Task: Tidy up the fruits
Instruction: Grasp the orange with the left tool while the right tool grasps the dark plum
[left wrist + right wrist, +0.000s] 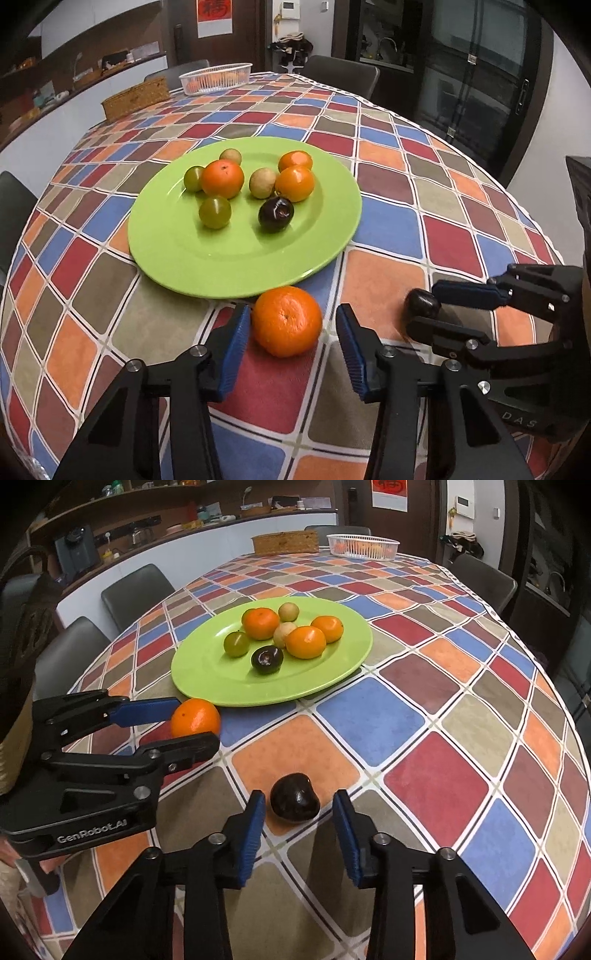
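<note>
A green plate (207,266) (207,679) on the checked tablecloth holds several fruits: oranges, green plums, pale round fruits and a dark plum (275,214) (267,660). A loose orange (286,320) (195,717) lies on the cloth just before the plate, between the open fingers of my left gripper (293,338) (194,720). A loose dark plum (294,798) (422,304) lies on the cloth between the open fingers of my right gripper (298,814) (424,308). Neither fruit is gripped.
A white mesh basket (216,76) (364,545) with orange fruit and a wicker box (135,96) (285,542) stand at the table's far end. Dark chairs (136,592) ring the table. The table edge curves close on the right (576,723).
</note>
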A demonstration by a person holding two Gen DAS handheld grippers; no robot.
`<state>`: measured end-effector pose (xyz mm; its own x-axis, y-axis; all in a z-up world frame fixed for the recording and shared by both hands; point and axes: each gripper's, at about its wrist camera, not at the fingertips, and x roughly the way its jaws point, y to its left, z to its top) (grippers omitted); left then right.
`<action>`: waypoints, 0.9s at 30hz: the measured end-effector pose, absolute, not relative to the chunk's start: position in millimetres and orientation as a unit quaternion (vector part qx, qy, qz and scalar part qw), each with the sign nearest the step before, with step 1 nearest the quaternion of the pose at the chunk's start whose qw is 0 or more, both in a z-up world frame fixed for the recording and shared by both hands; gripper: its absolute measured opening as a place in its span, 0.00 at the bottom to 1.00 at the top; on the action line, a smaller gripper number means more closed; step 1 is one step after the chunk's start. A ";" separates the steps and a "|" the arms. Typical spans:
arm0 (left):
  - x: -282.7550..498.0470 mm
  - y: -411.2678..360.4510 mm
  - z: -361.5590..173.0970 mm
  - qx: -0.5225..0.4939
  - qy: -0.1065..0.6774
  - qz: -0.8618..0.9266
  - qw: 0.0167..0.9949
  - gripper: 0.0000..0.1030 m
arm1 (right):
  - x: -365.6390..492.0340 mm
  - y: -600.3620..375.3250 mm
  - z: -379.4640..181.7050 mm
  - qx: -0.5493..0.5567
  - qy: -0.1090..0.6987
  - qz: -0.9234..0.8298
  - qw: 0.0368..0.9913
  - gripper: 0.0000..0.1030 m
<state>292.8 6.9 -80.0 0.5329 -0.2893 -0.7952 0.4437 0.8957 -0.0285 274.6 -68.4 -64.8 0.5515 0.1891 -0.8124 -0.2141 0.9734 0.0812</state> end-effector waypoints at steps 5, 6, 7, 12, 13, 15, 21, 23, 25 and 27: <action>298.3 3.6 -88.1 0.092 0.449 -0.201 0.866 0.41 | 278.0 -68.0 -67.6 -0.011 0.463 0.118 0.878 0.32; 299.0 4.0 -89.3 0.092 0.450 -0.199 0.866 0.40 | 278.4 -68.0 -67.8 -0.011 0.463 0.119 0.878 0.31; 299.6 4.1 -90.1 0.092 0.450 -0.198 0.866 0.39 | 278.8 -68.1 -67.8 -0.011 0.463 0.121 0.878 0.30; 296.6 4.9 -89.1 0.089 0.449 -0.198 0.867 0.38 | 278.4 -67.9 -66.6 -0.013 0.460 0.124 0.879 0.28; 294.6 4.9 -88.1 0.091 0.448 -0.197 0.867 0.38 | 278.3 -68.5 -66.5 -0.011 0.459 0.125 0.879 0.28; 289.7 4.5 -84.5 0.094 0.443 -0.198 0.869 0.38 | 277.6 -70.0 -65.2 -0.007 0.458 0.127 0.880 0.28; 276.2 7.4 -70.7 0.095 0.429 -0.193 0.877 0.38 | 272.7 -72.5 -56.0 -0.001 0.447 0.134 0.884 0.28; 271.2 10.3 -64.6 0.090 0.424 -0.193 0.881 0.38 | 270.6 -72.3 -51.1 -0.001 0.442 0.137 0.887 0.28; 266.2 12.7 -58.3 0.087 0.417 -0.191 0.885 0.38 | 268.8 -71.9 -46.3 0.000 0.436 0.141 0.889 0.28; 262.8 14.0 -53.2 0.085 0.412 -0.189 0.888 0.38 | 267.4 -71.1 -39.9 0.001 0.428 0.144 0.892 0.28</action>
<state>262.8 14.0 -53.2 0.5901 -0.2652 -0.7626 0.4049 0.9143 -0.0046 267.4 -71.1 -39.9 0.5918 0.2585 -0.7635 -0.2570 0.9583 0.1253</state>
